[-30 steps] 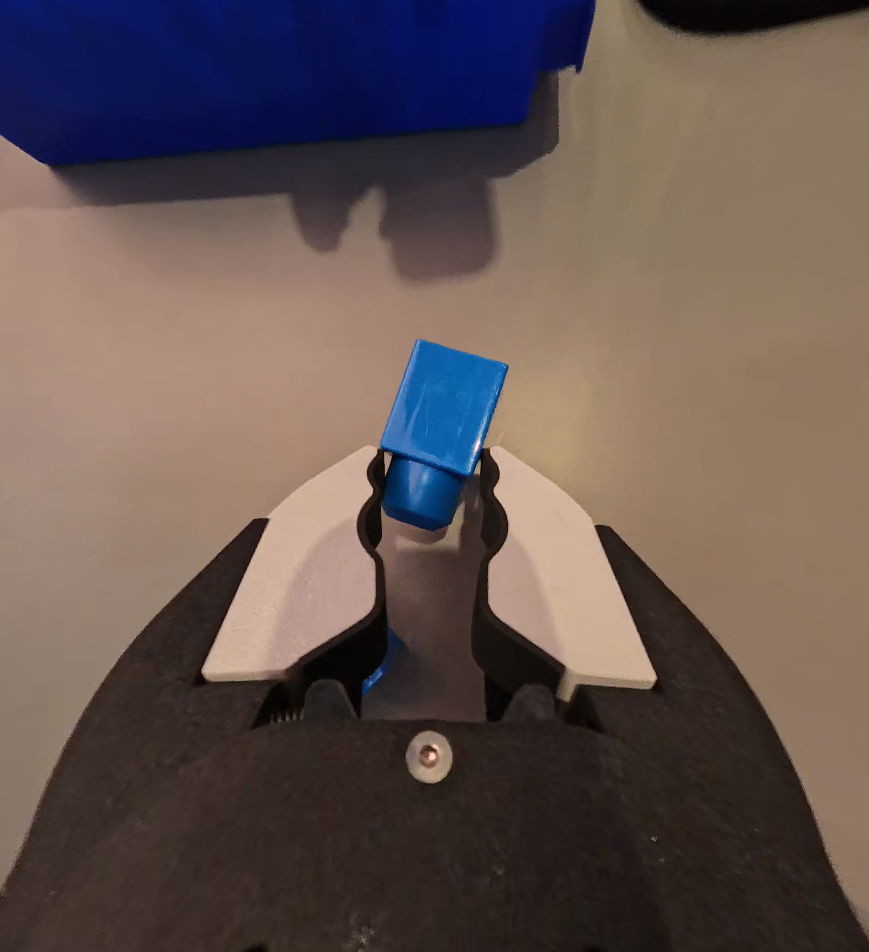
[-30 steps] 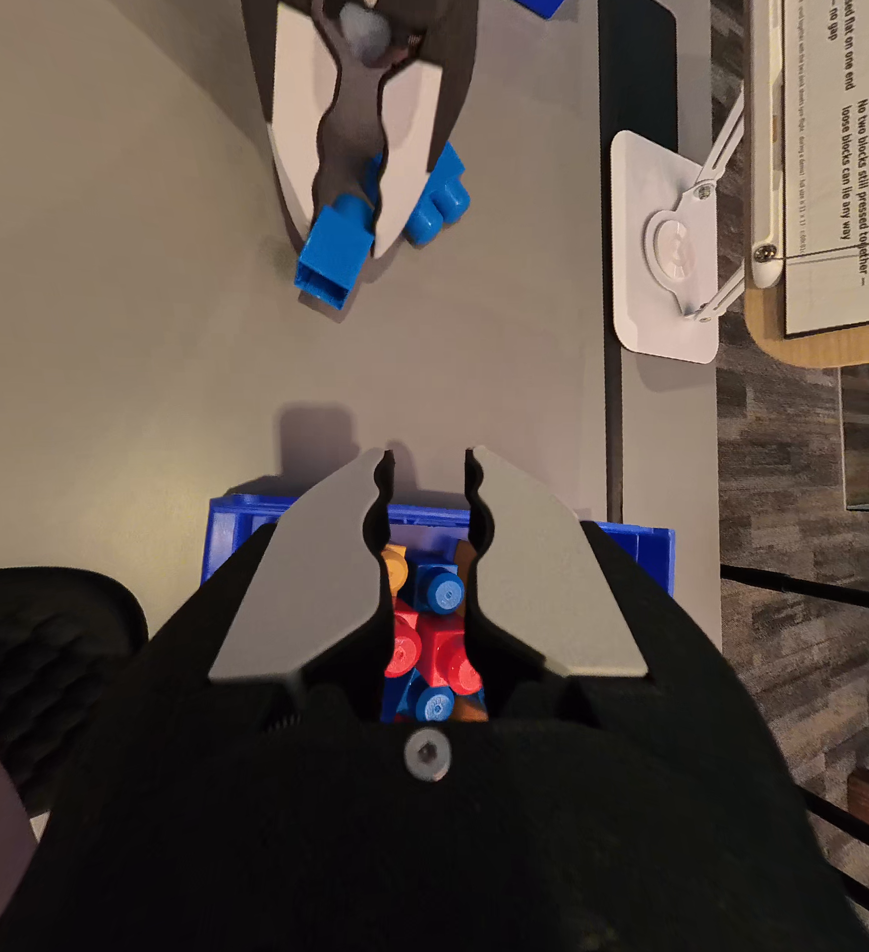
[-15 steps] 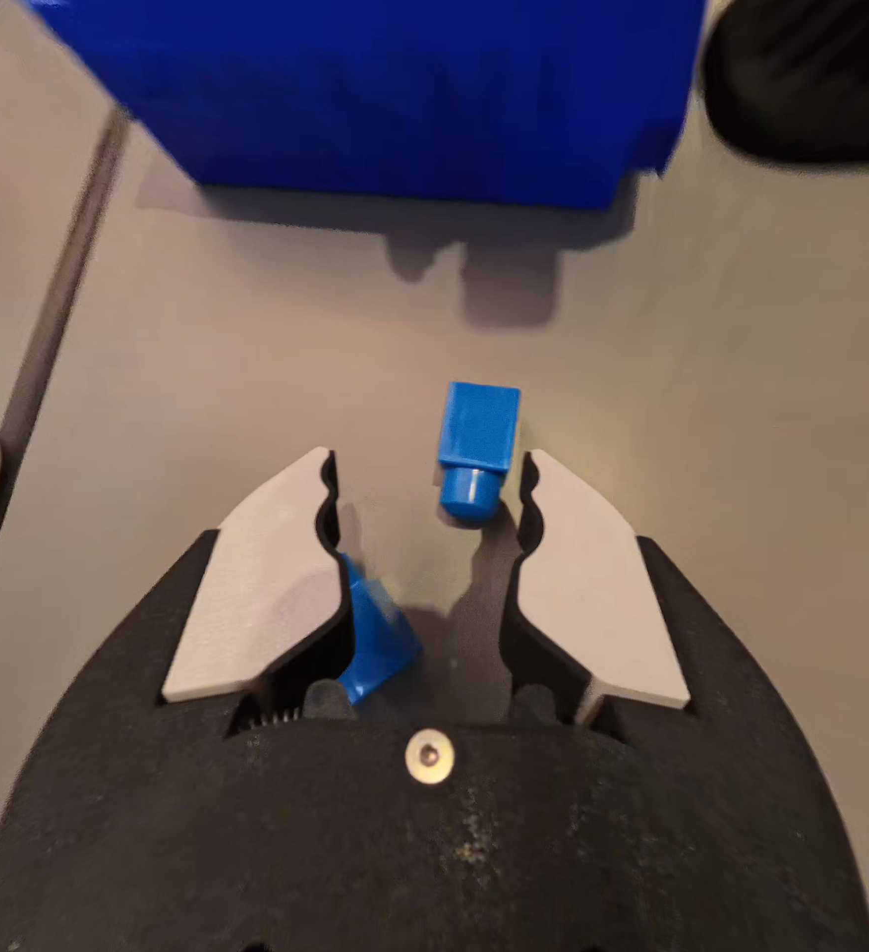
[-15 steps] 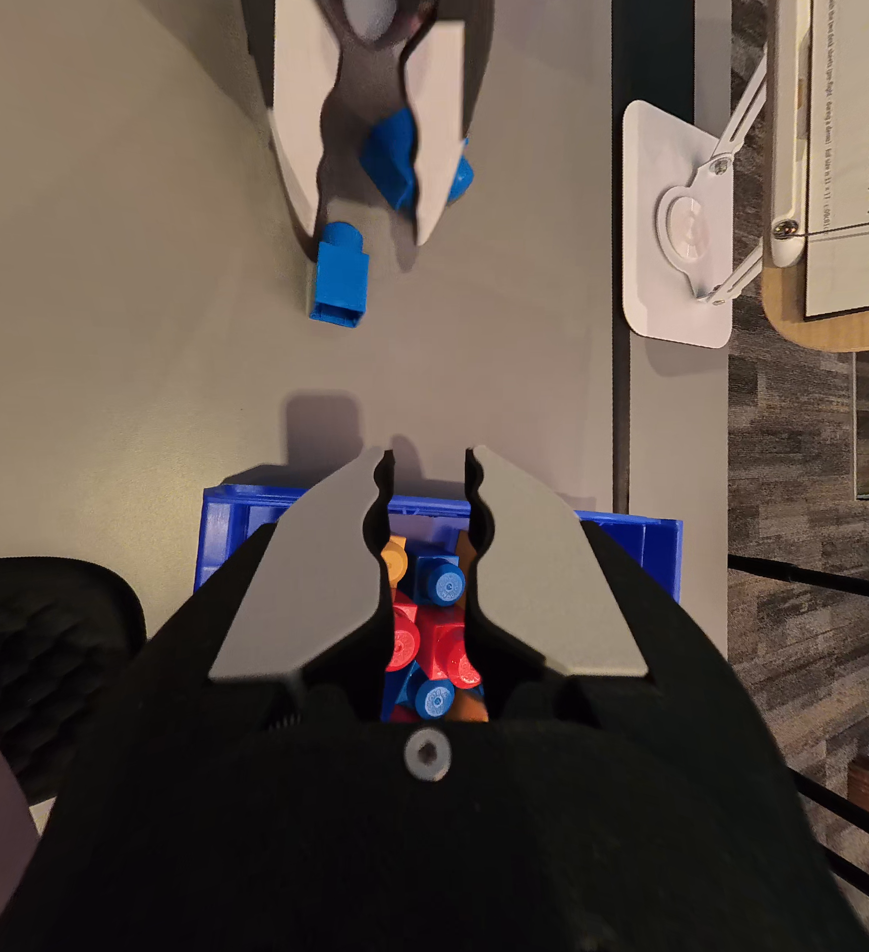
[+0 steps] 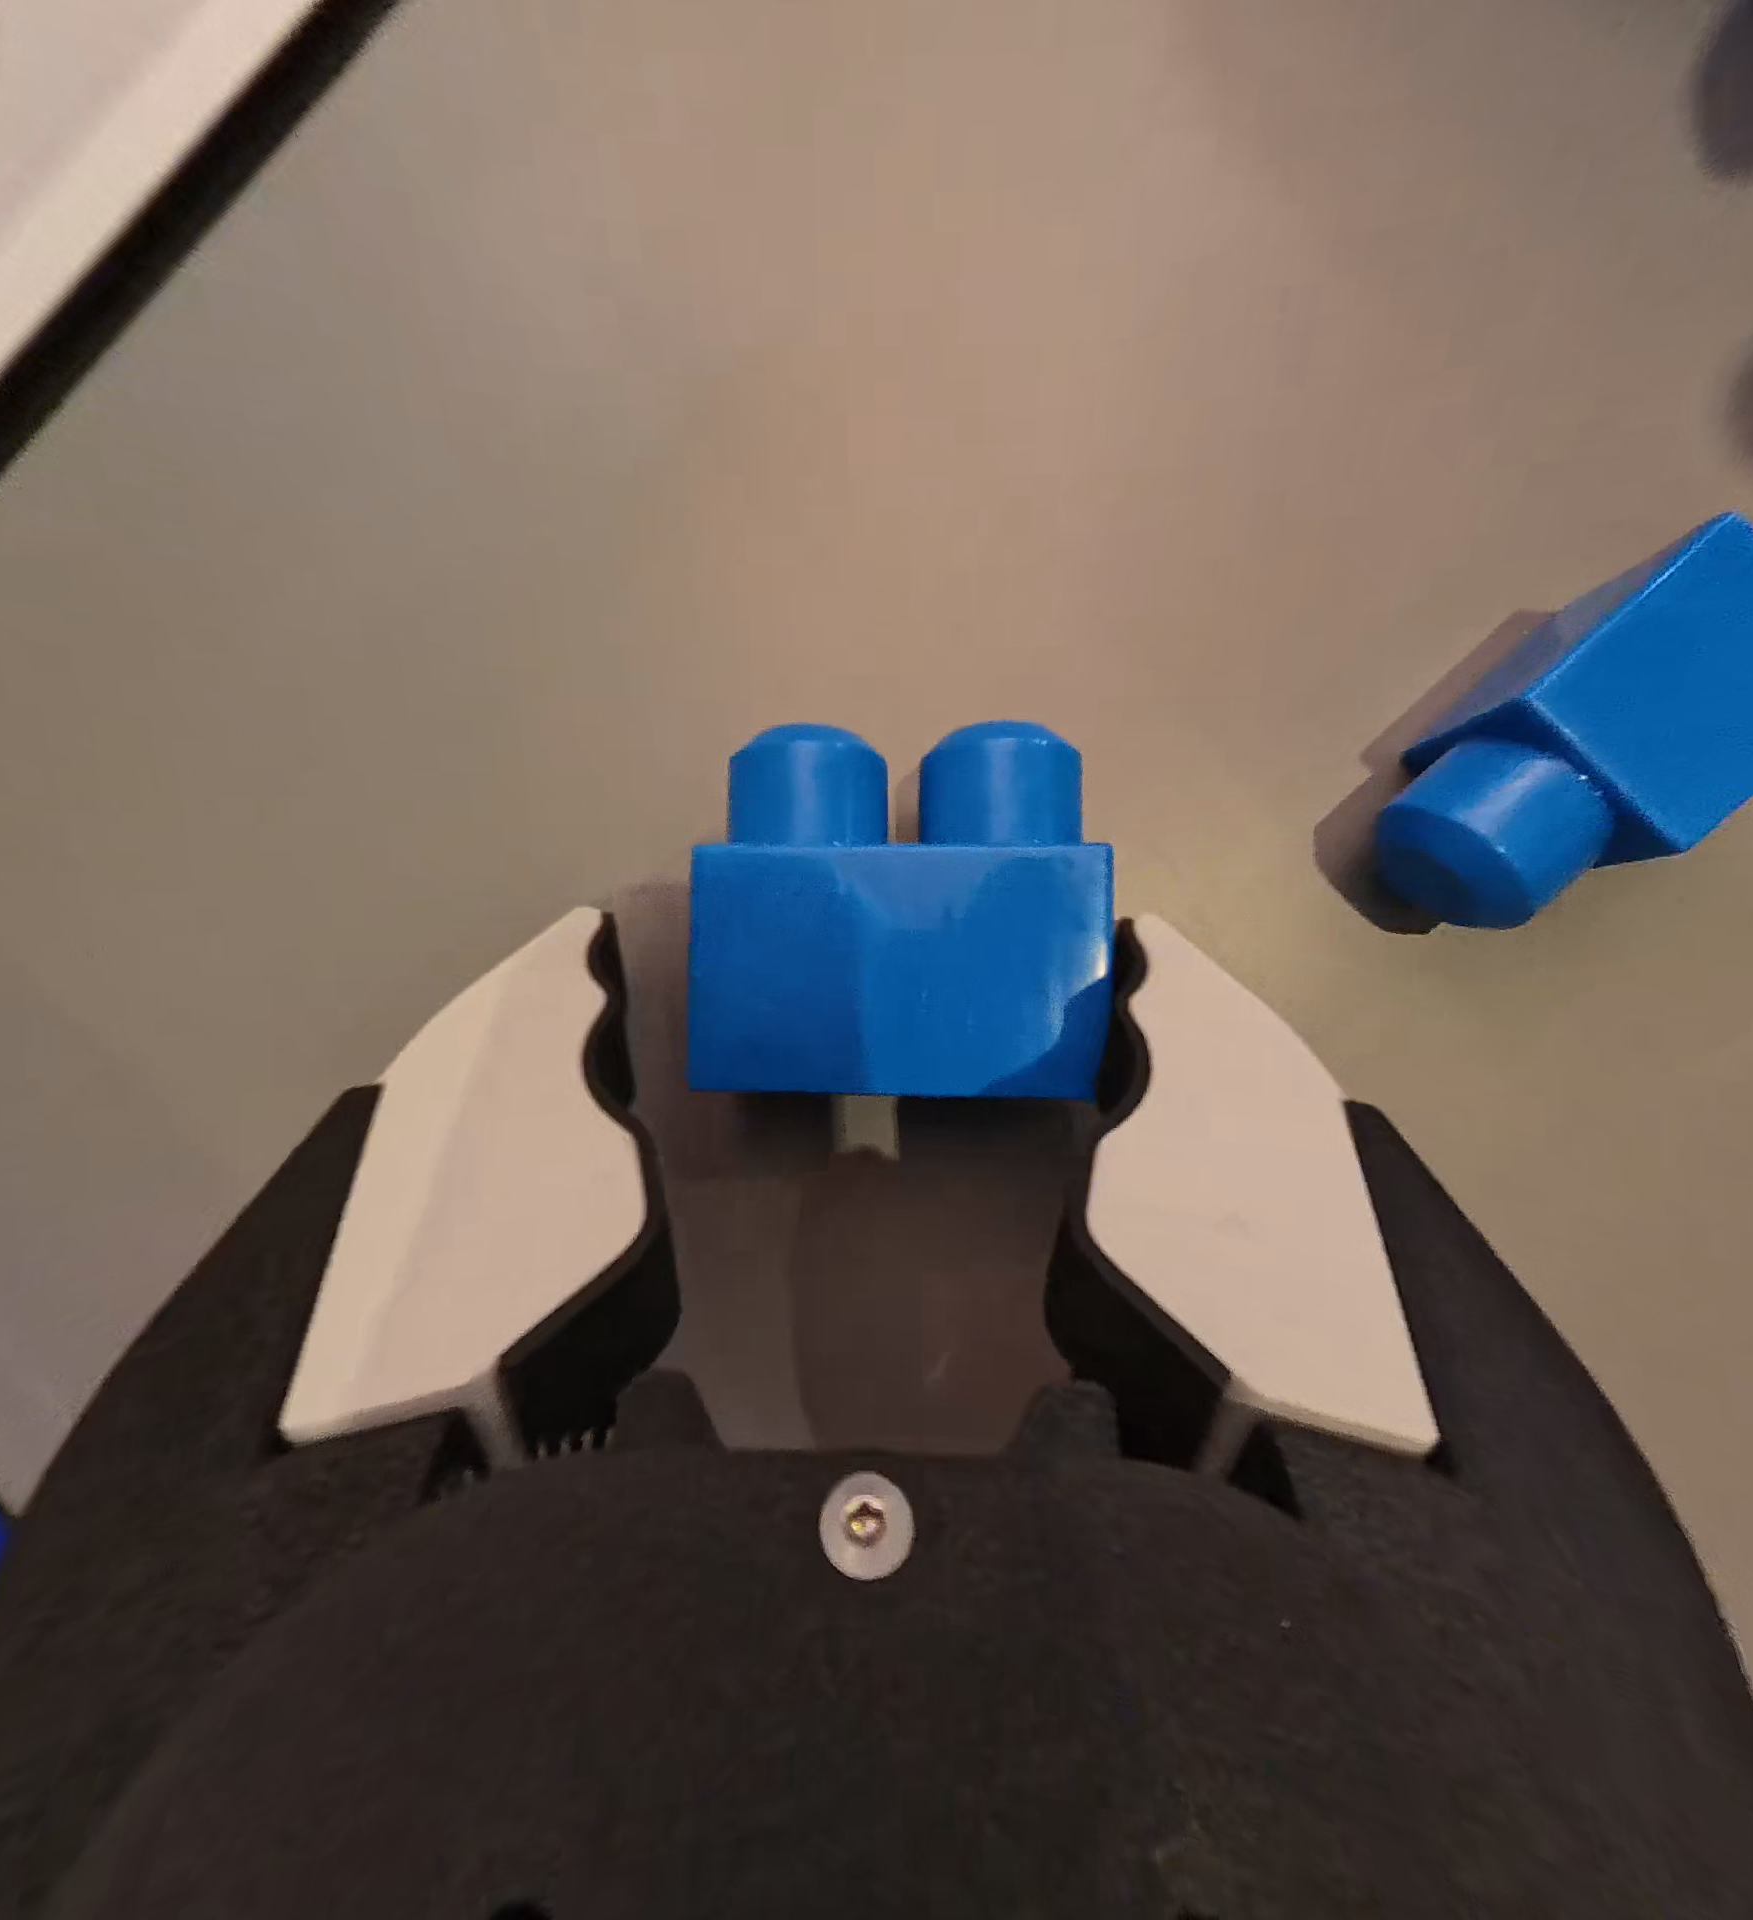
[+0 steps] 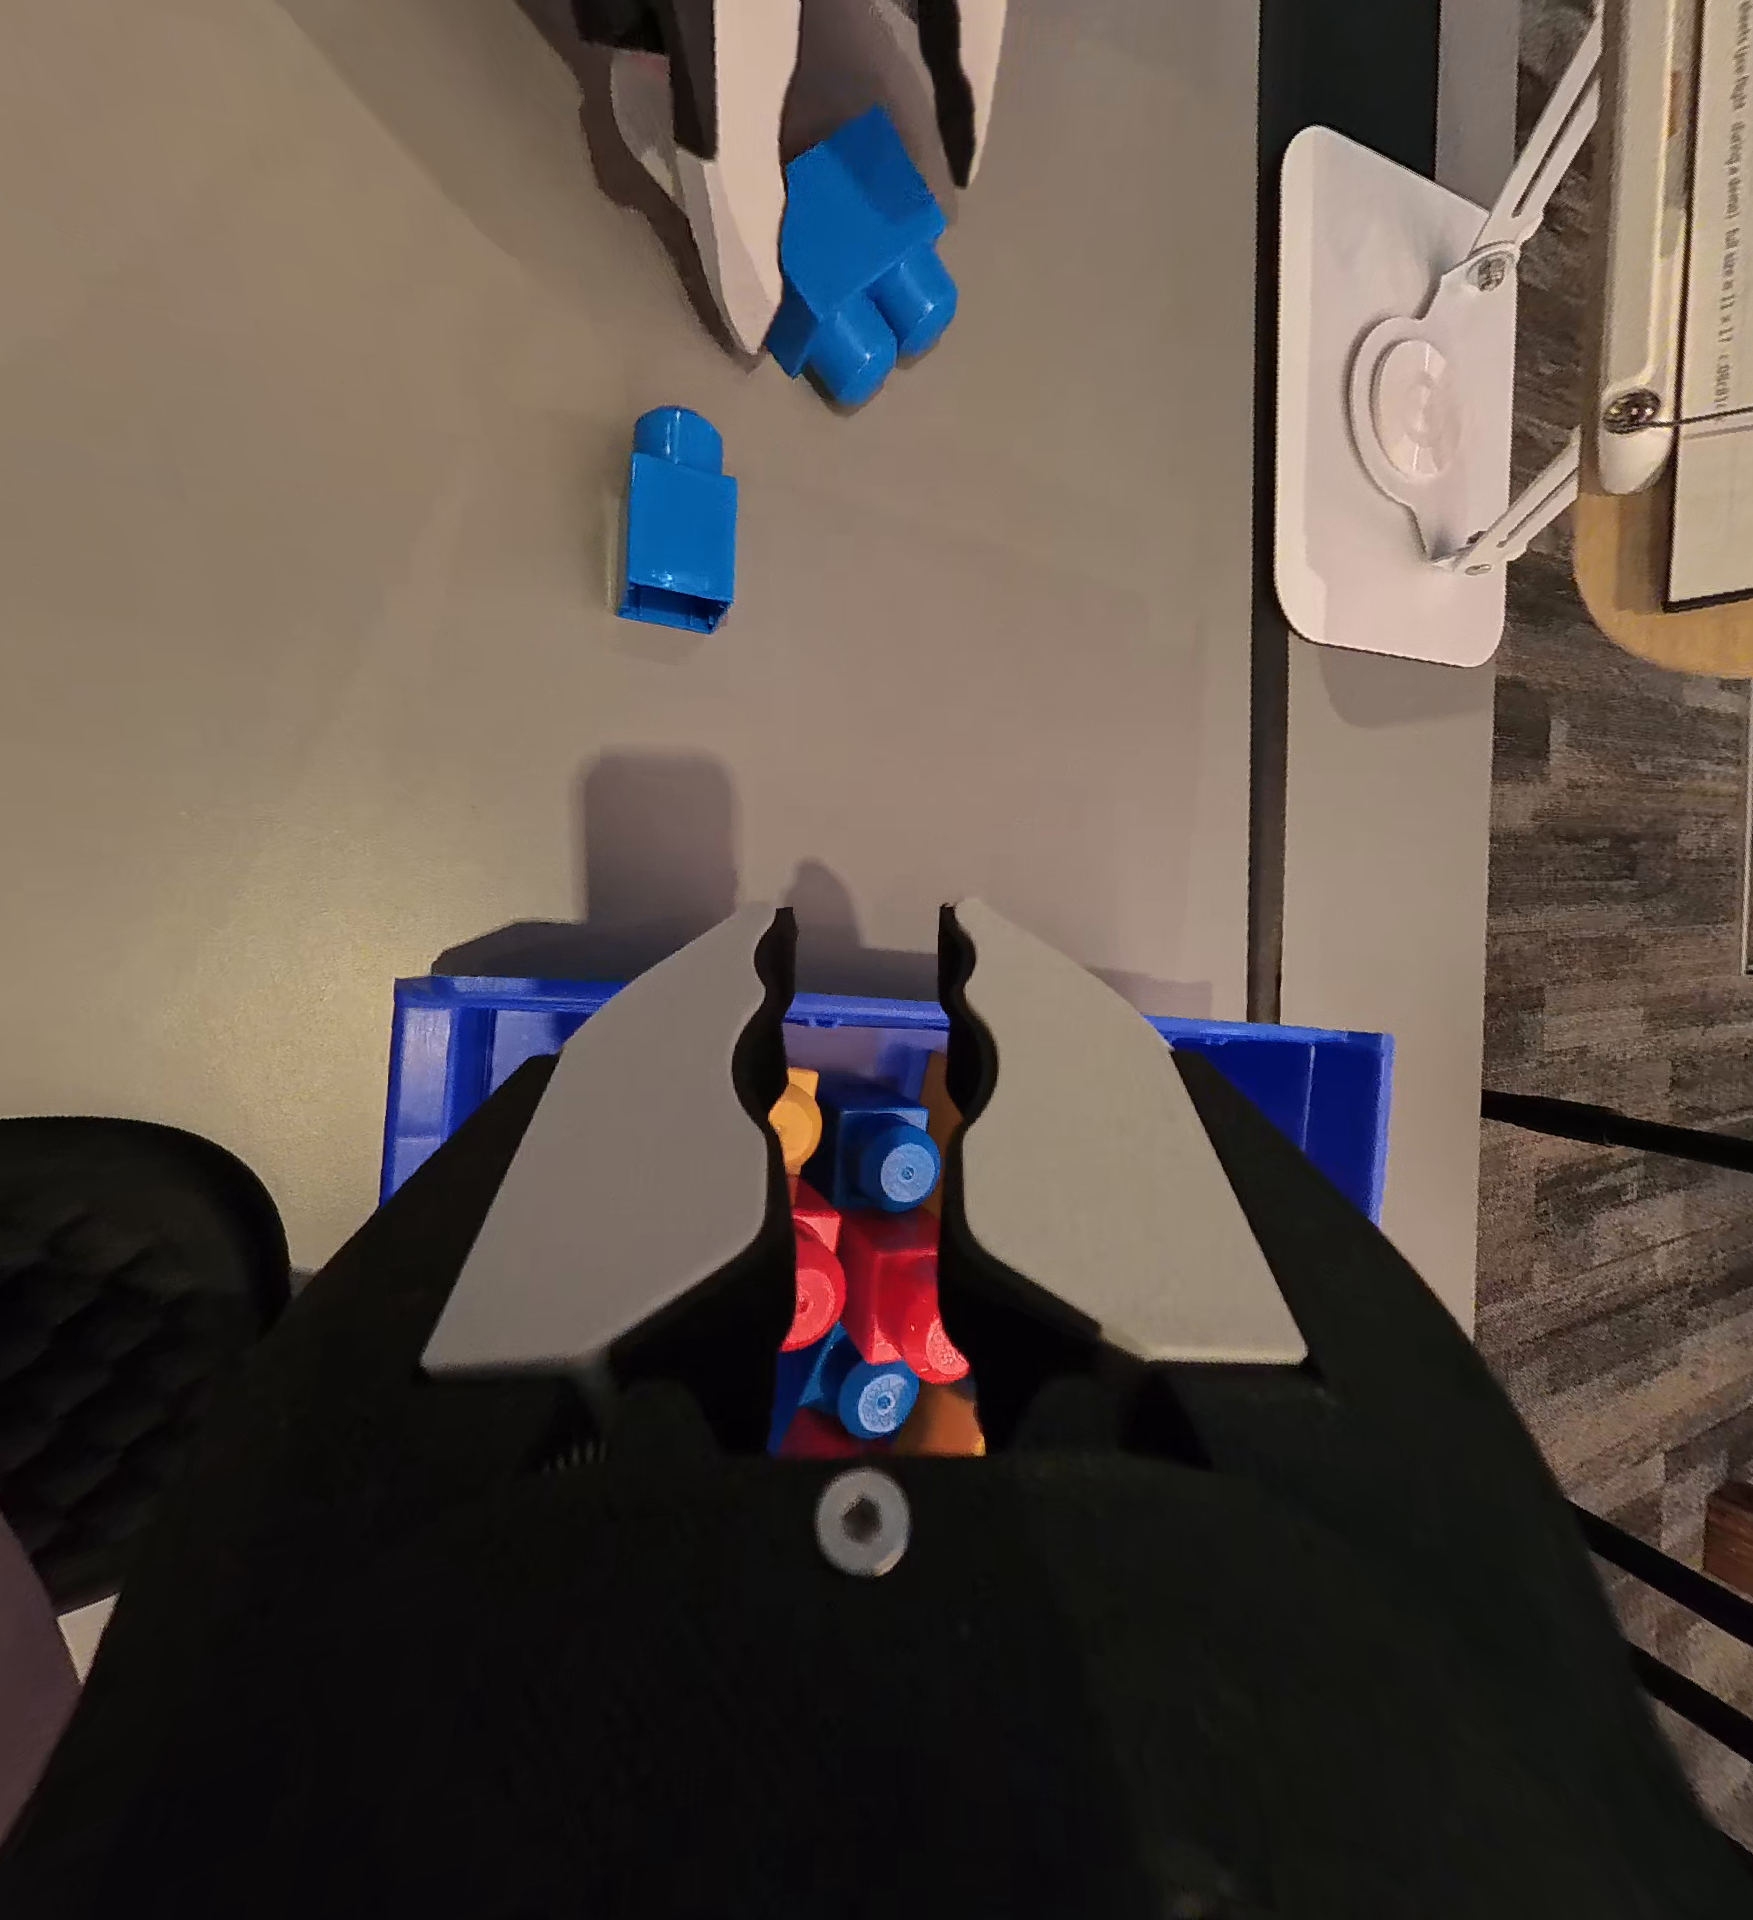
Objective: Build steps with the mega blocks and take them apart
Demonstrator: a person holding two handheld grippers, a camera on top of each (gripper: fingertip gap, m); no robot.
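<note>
Blue bin [image 6: 1350, 1091] beneath right tongs [image 6: 867, 914]

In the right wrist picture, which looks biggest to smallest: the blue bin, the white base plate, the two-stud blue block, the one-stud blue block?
1. Blue bin
2. White base plate
3. Two-stud blue block
4. One-stud blue block, only slightly smaller; the camera's wide angle makes this unsure.

The left gripper [image 5: 867, 997] has released the small one-stud blue plastic block [image 5: 1620, 743], now at two o'clock, and spread around the two-stud blue plastic block [image 5: 898, 966].
</note>
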